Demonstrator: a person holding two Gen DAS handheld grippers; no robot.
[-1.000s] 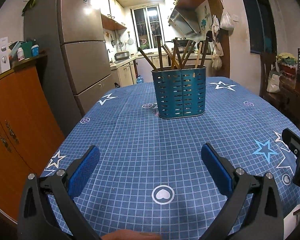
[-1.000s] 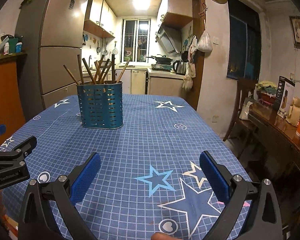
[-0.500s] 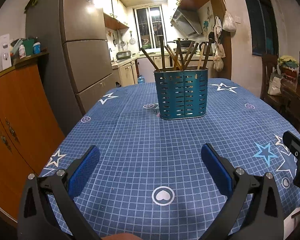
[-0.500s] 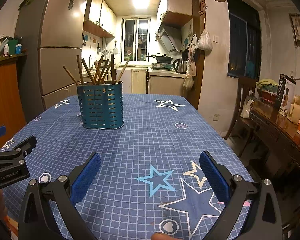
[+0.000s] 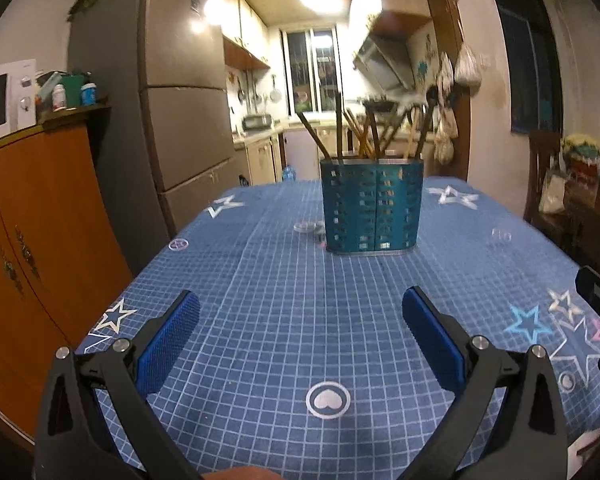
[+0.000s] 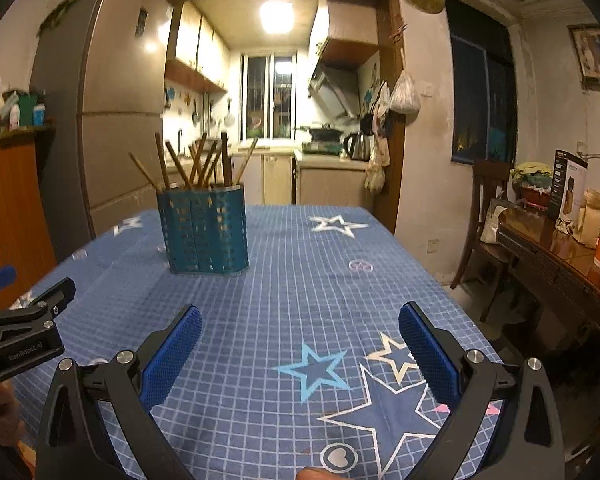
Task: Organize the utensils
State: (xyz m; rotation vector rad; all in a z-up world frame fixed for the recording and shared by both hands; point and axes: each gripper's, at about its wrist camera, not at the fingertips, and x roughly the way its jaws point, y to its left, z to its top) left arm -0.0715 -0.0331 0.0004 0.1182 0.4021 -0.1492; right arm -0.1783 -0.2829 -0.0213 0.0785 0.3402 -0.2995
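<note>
The kitchen was lit warm behind the doorway, a tall grey fridge (image 5: 184,92) standing at the left. A blue star-patterned cloth (image 5: 284,304) covered the counter. On it, toward the far end, stood the teal slotted utensil holder (image 5: 373,206), upright, with wooden chopsticks (image 5: 360,132) fanning out of its top. The left tongs (image 5: 300,312) hung wide and empty above the near cloth, well short of the holder. The right tongs (image 6: 300,320) gaped likewise, holding nothing.

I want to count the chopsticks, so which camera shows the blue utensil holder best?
The left wrist view: the utensil holder stands central, head-on and larger, though slightly blurred. The right wrist view shows it off to the left and smaller, chopsticks overlapping.
</note>
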